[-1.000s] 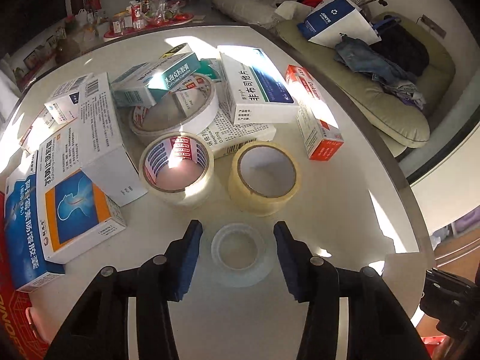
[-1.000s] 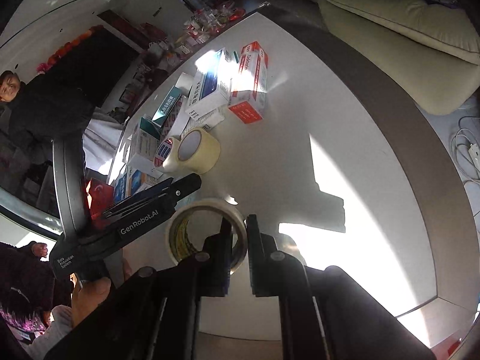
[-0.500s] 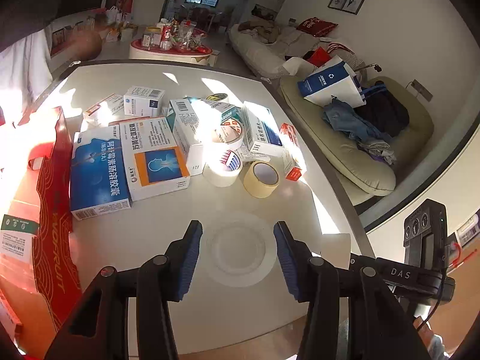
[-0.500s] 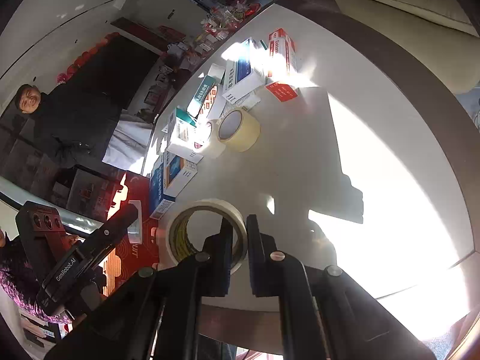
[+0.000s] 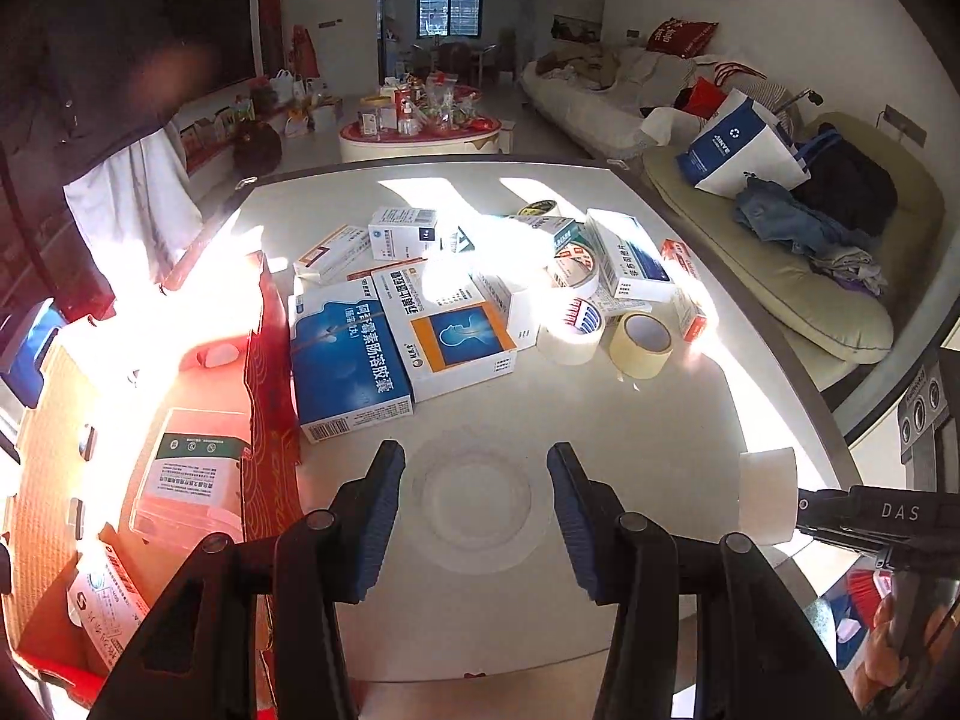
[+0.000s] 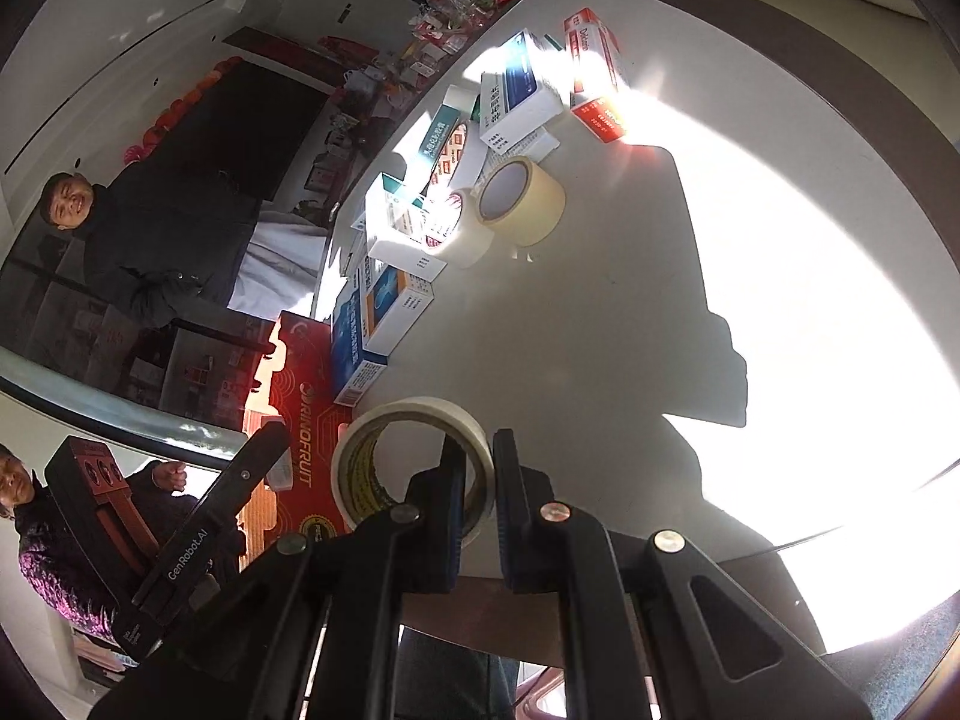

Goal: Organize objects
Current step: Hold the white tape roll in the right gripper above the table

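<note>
My left gripper (image 5: 474, 510) holds a clear tape roll (image 5: 476, 501) between its blue pads, lifted above the white table (image 5: 660, 420). My right gripper (image 6: 478, 480) is shut on the wall of a white tape roll (image 6: 414, 414), also held in the air; the roll shows in the left wrist view (image 5: 768, 495) at the right. A red cardboard box (image 5: 150, 450) with packages inside stands at the left. Medicine boxes (image 5: 444, 330) and more tape rolls (image 5: 639, 345) lie in a pile on the table.
A sofa (image 5: 810, 276) with clothes and bags stands to the right of the table. A person in dark clothes (image 6: 150, 222) stands at the far left side. A low table with bottles (image 5: 420, 126) is behind.
Both grippers have risen and pulled back from the table with their tape rolls. The left view now takes in the red box at the left.
</note>
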A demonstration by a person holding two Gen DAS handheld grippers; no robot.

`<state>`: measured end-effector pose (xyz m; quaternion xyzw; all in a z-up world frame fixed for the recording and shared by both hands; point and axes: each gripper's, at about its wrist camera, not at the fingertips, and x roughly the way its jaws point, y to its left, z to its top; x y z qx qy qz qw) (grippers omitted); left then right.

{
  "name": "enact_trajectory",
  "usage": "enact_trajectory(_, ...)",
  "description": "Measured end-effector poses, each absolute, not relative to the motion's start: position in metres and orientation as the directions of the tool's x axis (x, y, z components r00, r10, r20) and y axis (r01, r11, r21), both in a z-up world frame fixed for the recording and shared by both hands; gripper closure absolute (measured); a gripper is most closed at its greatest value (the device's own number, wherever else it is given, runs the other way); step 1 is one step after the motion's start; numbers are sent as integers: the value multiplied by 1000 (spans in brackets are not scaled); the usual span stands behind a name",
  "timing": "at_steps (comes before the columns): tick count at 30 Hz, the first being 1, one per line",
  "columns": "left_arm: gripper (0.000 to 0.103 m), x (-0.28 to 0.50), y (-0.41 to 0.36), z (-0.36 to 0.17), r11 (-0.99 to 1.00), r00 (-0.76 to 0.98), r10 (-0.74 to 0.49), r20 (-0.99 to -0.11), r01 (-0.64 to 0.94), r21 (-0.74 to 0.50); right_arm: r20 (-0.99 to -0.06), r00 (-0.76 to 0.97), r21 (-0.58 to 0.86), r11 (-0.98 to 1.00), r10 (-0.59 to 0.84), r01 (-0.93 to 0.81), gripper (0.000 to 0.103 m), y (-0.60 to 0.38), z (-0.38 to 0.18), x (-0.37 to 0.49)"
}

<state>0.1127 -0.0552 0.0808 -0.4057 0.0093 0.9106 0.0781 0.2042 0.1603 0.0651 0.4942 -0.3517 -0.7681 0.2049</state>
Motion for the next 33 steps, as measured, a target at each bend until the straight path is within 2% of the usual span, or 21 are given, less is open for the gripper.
enact_trajectory(33,50,123,-52,90,-987,-707,120,-697,-160,-7,-619,-418,740,-673,-665,-24,94,154,65,203)
